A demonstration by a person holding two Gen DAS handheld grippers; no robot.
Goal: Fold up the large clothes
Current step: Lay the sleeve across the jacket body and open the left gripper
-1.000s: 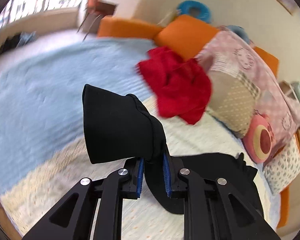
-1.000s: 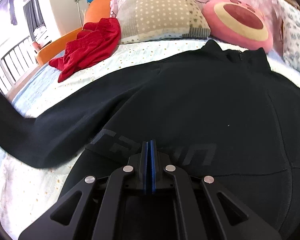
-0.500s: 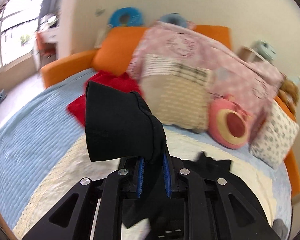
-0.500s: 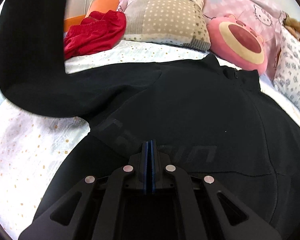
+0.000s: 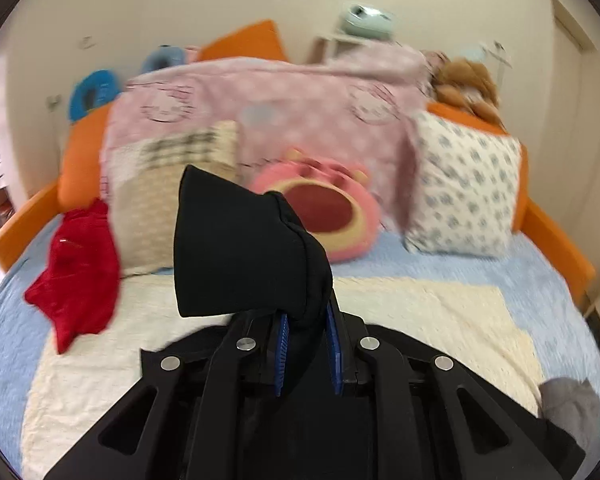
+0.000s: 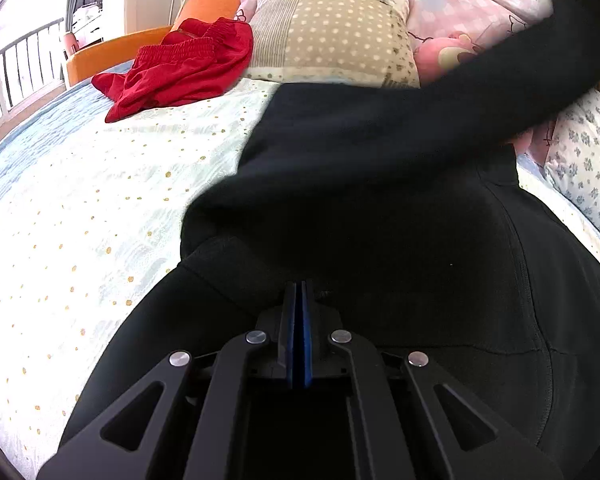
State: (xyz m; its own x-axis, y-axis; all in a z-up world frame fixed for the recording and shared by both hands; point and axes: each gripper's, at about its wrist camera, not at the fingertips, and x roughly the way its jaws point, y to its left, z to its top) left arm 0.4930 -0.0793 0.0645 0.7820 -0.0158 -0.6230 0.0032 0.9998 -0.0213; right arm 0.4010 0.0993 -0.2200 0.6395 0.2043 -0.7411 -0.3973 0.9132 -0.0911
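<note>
The left gripper [image 5: 305, 350] pinches the black sleeve [image 5: 240, 252], hiding the pillows behind; the right gripper [image 6: 299, 334] jaws are pressed together over the black jacket [image 6: 400, 240]

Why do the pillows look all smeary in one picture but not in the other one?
Left wrist view: the pink blanket and pillows are motion-smeared, while the black cuff in the left gripper stays sharp. Right wrist view: the dotted pillow and red clothes are crisp; only the raised black sleeve blurs. Both views bulge, fisheye-style.

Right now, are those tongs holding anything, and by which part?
The left tongs grip the black top's sleeve near its cuff. The right tongs, shut, hold nothing visible.
</note>
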